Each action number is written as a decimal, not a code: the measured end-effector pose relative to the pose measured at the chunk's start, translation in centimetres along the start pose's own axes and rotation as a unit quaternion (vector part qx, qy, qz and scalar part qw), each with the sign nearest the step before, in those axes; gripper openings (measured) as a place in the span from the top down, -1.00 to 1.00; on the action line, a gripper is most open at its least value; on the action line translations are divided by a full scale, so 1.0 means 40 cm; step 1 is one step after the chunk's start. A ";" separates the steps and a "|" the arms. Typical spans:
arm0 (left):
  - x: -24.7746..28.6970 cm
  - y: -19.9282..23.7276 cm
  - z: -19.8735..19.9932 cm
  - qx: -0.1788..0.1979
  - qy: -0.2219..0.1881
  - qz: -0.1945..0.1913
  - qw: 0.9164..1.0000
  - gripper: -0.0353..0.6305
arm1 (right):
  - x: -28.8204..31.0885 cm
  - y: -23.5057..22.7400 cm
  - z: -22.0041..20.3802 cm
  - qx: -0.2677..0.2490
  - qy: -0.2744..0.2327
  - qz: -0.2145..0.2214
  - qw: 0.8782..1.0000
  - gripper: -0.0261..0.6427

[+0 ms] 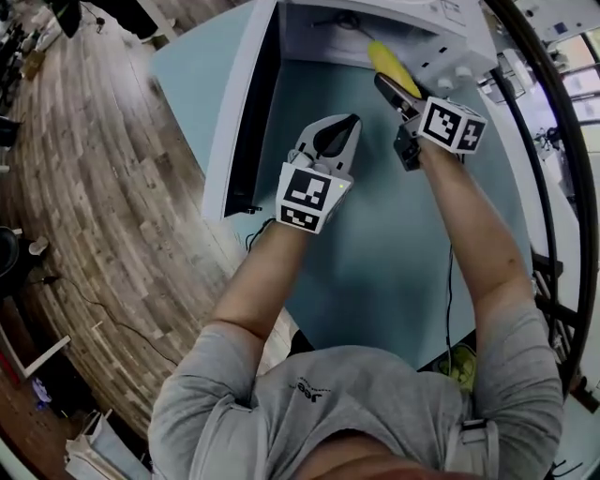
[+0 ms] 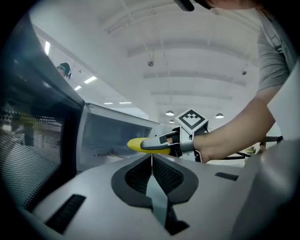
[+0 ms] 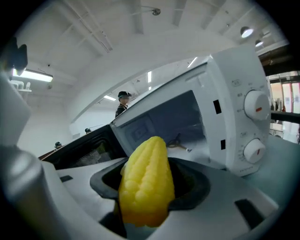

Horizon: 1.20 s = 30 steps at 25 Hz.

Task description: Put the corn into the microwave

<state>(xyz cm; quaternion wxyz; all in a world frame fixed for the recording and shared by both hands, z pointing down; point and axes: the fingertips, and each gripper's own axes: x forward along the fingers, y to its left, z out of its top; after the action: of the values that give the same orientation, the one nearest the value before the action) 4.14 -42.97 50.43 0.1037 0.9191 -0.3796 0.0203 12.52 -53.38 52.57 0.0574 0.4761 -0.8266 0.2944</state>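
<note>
A yellow corn cob [image 1: 390, 64] sits between the jaws of my right gripper [image 1: 387, 86], which is shut on it. The cob's tip points at the open front of the white microwave [image 1: 375, 23] at the table's far edge. In the right gripper view the corn [image 3: 144, 180] fills the jaws, with the lit cavity [image 3: 164, 123] just beyond. My left gripper [image 1: 349, 124] hovers to the left of the right one, shut with nothing in it. From the left gripper view its pads [image 2: 140, 174] meet in a thin line, and the corn [image 2: 140, 145] shows ahead in the right gripper.
The microwave door [image 1: 242, 112] hangs open to the left of the cavity, its dark mesh window [image 2: 30, 145] close beside my left gripper. Two control knobs [image 3: 257, 106] sit on the microwave's right panel. The pale blue table [image 1: 394, 262] borders wooden floor on the left. A person [image 3: 123, 101] stands far off.
</note>
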 end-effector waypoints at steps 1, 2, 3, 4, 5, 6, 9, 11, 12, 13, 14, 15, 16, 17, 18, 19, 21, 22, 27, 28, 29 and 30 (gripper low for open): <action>0.011 0.008 -0.006 -0.001 0.000 0.002 1.000 0.82 | 0.021 -0.013 0.007 -0.001 0.002 -0.008 1.000 0.15; 0.020 0.017 -0.012 -0.001 0.002 0.005 1.000 0.82 | 0.041 -0.025 0.014 -0.003 0.003 -0.015 1.000 0.15; 0.029 0.024 -0.016 0.002 0.003 0.008 1.000 0.82 | 0.059 -0.036 0.022 -0.007 0.005 -0.022 1.000 0.15; 0.036 0.031 -0.020 0.005 0.004 0.011 1.000 0.82 | 0.076 -0.048 0.030 -0.011 0.006 -0.030 0.999 0.15; 0.042 0.038 -0.022 0.008 0.006 0.013 1.000 0.82 | 0.092 -0.060 0.037 -0.015 0.007 -0.038 0.999 0.15; 0.047 0.044 -0.025 0.010 0.007 0.015 1.000 0.82 | 0.109 -0.071 0.044 -0.018 0.009 -0.046 0.999 0.15; 0.059 0.068 -0.032 0.008 0.008 0.022 1.000 0.82 | 0.162 -0.090 0.062 -0.028 0.015 -0.062 0.998 0.15; 0.065 0.080 -0.032 0.008 0.005 0.025 1.000 0.82 | 0.198 -0.093 0.067 -0.042 0.022 -0.066 0.997 0.15; 0.067 0.083 -0.032 0.010 0.002 0.026 1.000 0.82 | 0.214 -0.096 0.069 -0.049 0.025 -0.069 0.996 0.15; 0.068 0.085 -0.034 0.013 0.000 0.027 1.000 0.82 | 0.227 -0.101 0.072 -0.056 0.025 -0.073 0.995 0.15; 0.069 0.086 -0.038 0.017 -0.001 0.029 0.999 0.82 | 0.239 -0.108 0.075 -0.062 0.024 -0.079 0.995 0.15; 0.069 0.087 -0.045 0.021 -0.001 0.032 0.999 0.82 | 0.249 -0.115 0.080 -0.066 0.021 -0.086 0.994 0.15; 0.067 0.089 -0.052 0.024 0.001 0.034 0.999 0.82 | 0.260 -0.124 0.085 -0.070 0.017 -0.094 0.993 0.15; 0.065 0.093 -0.060 0.027 0.003 0.037 0.999 0.82 | 0.271 -0.132 0.091 -0.074 0.014 -0.103 0.992 0.15; 0.063 0.097 -0.068 0.028 0.005 0.040 0.999 0.82 | 0.283 -0.140 0.095 -0.078 0.014 -0.111 0.991 0.15; 0.062 0.103 -0.075 0.027 0.008 0.043 0.999 0.82 | 0.296 -0.148 0.097 -0.082 0.015 -0.117 0.990 0.15; 0.063 0.114 -0.086 0.019 0.009 0.050 0.999 0.82 | 0.318 -0.162 0.098 -0.094 0.021 -0.123 0.988 0.15; 0.065 0.120 -0.089 0.013 0.009 0.052 0.999 0.82 | 0.327 -0.167 0.098 -0.103 0.025 -0.125 0.987 0.15; 0.070 0.156 -0.085 0.000 0.002 0.062 0.998 0.82 | 0.363 -0.200 0.105 -0.116 0.036 -0.155 0.980 0.15; 0.072 0.163 -0.084 0.002 0.001 0.064 0.998 0.82 | 0.368 -0.210 0.114 -0.116 0.035 -0.163 0.979 0.15; 0.074 0.168 -0.084 0.004 0.000 0.066 0.998 0.82 | 0.373 -0.219 0.123 -0.118 0.035 -0.170 0.978 0.15; 0.074 0.171 -0.085 0.005 -0.001 0.067 0.998 0.82 | 0.378 -0.227 0.129 -0.122 0.036 -0.176 0.976 0.15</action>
<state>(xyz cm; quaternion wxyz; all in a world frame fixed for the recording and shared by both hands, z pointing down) 1.59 -49.06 55.29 0.0967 0.8920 -0.4408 0.0284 12.78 -70.96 57.95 0.1956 0.5929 -0.7569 0.1933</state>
